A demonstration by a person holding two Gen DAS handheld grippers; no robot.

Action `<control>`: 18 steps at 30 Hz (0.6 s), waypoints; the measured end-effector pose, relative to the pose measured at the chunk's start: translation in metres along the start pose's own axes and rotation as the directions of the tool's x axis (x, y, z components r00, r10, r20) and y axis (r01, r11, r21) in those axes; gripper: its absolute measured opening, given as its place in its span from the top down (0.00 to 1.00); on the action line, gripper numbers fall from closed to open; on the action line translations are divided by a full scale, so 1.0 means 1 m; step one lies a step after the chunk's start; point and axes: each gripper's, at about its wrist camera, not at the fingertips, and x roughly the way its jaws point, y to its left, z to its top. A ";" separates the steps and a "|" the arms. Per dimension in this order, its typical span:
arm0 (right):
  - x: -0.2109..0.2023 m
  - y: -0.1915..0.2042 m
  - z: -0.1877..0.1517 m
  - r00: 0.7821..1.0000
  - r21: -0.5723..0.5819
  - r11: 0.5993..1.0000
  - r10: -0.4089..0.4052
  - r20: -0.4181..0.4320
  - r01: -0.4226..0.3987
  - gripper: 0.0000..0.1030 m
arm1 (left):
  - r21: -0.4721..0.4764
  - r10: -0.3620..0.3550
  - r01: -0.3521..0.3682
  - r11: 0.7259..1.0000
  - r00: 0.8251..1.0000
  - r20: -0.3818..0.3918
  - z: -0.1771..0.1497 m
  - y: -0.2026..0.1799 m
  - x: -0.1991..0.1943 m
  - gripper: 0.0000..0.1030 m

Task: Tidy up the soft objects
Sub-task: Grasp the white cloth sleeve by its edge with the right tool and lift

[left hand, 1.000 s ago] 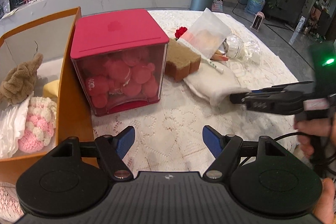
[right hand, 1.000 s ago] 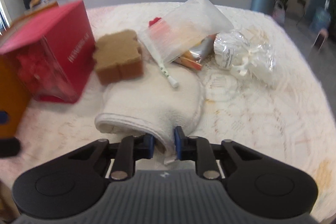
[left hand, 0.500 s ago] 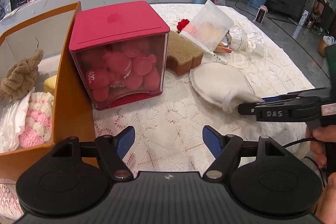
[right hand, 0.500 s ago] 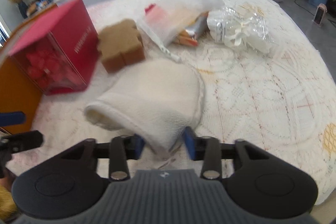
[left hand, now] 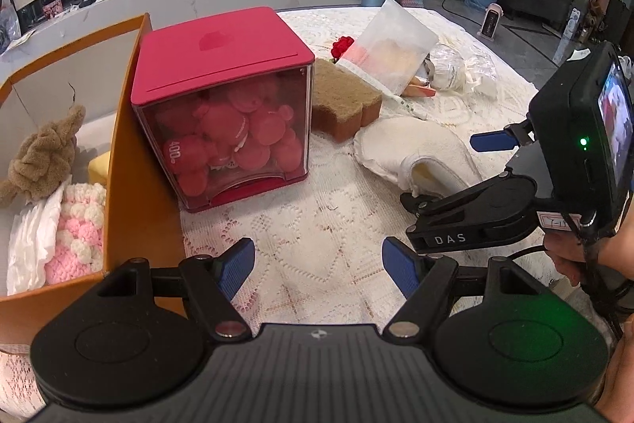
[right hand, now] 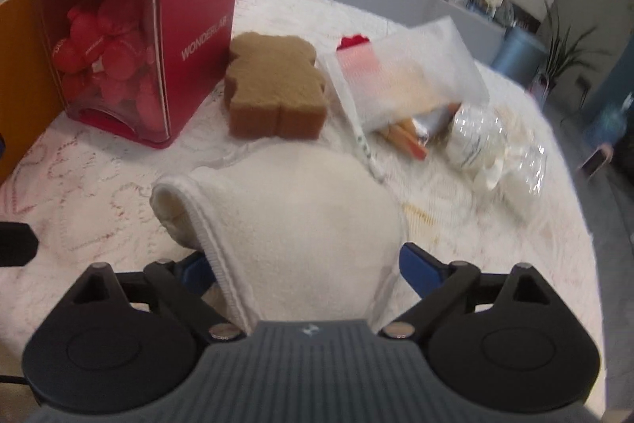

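Observation:
A white terry mitt (right hand: 301, 221) lies on the lace tablecloth, its open cuff toward the left; it also shows in the left wrist view (left hand: 412, 149). My right gripper (right hand: 307, 270) is open, its blue fingers on either side of the mitt's near end, which lies between them. My left gripper (left hand: 319, 266) is open and empty, low over the cloth in front of the red box (left hand: 222, 98). A brown bear-shaped sponge (right hand: 273, 86) lies beyond the mitt. An orange box (left hand: 119, 161) at the left holds a brown plush (left hand: 43, 149), a pink knit piece (left hand: 77, 236) and white cloth.
The red box (right hand: 146, 34) of red balls stands beside the orange box's wall. A clear zip bag (right hand: 404, 78), a red flower (left hand: 342, 44) and crinkled plastic wrap (right hand: 499, 153) lie at the back right. The table edge curves off to the right.
My right gripper was shut on the mitt's edge and dragged it nearer; it has now opened wide around the mitt. The left gripper stayed open and hardly moved.

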 end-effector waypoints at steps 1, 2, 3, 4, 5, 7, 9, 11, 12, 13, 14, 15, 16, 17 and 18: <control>0.000 -0.002 0.000 1.000 0.012 1.000 0.008 0.000 -0.008 0.13 | 0.000 0.000 0.000 1.000 1.000 0.001 0.000 0.000 0.000 0.16; -0.001 -0.005 -0.001 1.000 0.033 0.999 0.024 0.001 -0.024 0.22 | 0.000 0.001 -0.001 1.000 1.000 0.001 0.000 0.000 0.000 0.16; -0.001 -0.009 -0.001 0.999 0.062 0.997 0.043 0.001 -0.043 0.28 | 0.000 0.000 0.000 1.000 1.000 0.001 0.000 0.000 0.000 0.16; -0.001 -0.015 -0.001 0.999 0.105 0.993 0.051 -0.002 -0.050 0.44 | 0.001 -0.002 0.002 1.000 1.000 0.001 0.000 0.000 0.000 0.16; -0.001 -0.021 -0.002 0.999 0.156 0.987 0.047 -0.005 -0.045 0.60 | 0.002 -0.003 0.003 1.000 1.000 0.001 0.000 0.000 0.000 0.16; -0.003 -0.035 -0.003 0.999 0.242 0.969 0.041 0.000 -0.040 0.76 | 0.003 -0.002 0.002 1.000 1.000 0.003 0.001 -0.001 0.000 0.16; -0.005 -0.049 -0.007 0.997 0.327 0.942 0.079 0.012 -0.078 0.81 | 0.006 -0.004 0.004 1.000 1.000 0.007 0.001 -0.002 -0.002 0.16; -0.007 -0.058 -0.010 0.996 0.376 0.922 0.091 0.018 -0.091 0.84 | 0.014 -0.007 0.006 1.000 1.000 0.022 0.001 -0.006 -0.005 0.16; -0.009 -0.061 -0.011 0.996 0.390 0.916 0.090 0.025 -0.092 0.84 | 0.020 -0.007 0.006 1.000 1.000 0.031 0.002 -0.008 -0.007 0.16; -0.011 -0.064 -0.012 0.995 0.404 0.909 0.096 0.034 -0.102 0.85 | 0.024 -0.004 0.003 1.000 0.999 0.038 0.004 -0.010 -0.008 0.16; -0.014 -0.066 -0.012 0.993 0.418 0.901 0.104 0.049 -0.115 0.86 | 0.023 0.002 -0.003 1.000 0.999 0.043 0.006 -0.012 -0.010 0.16; -0.018 -0.069 -0.013 0.992 0.431 0.893 0.109 0.067 -0.127 0.86 | 0.021 0.009 -0.010 1.000 0.999 0.045 0.008 -0.015 -0.012 0.16; -0.022 -0.072 -0.013 0.990 0.442 0.887 0.109 0.085 -0.135 0.86 | 0.018 0.014 -0.015 1.000 0.999 0.046 0.011 -0.017 -0.013 0.16; -0.027 -0.076 -0.016 0.989 0.454 0.880 0.101 0.106 -0.138 0.86 | 0.012 0.014 -0.015 1.000 0.999 0.050 0.015 -0.020 -0.016 0.16; -0.032 -0.079 -0.018 0.989 0.472 0.872 0.085 0.123 -0.134 0.86 | 0.006 0.009 -0.009 1.000 0.998 0.057 0.018 -0.023 -0.018 0.16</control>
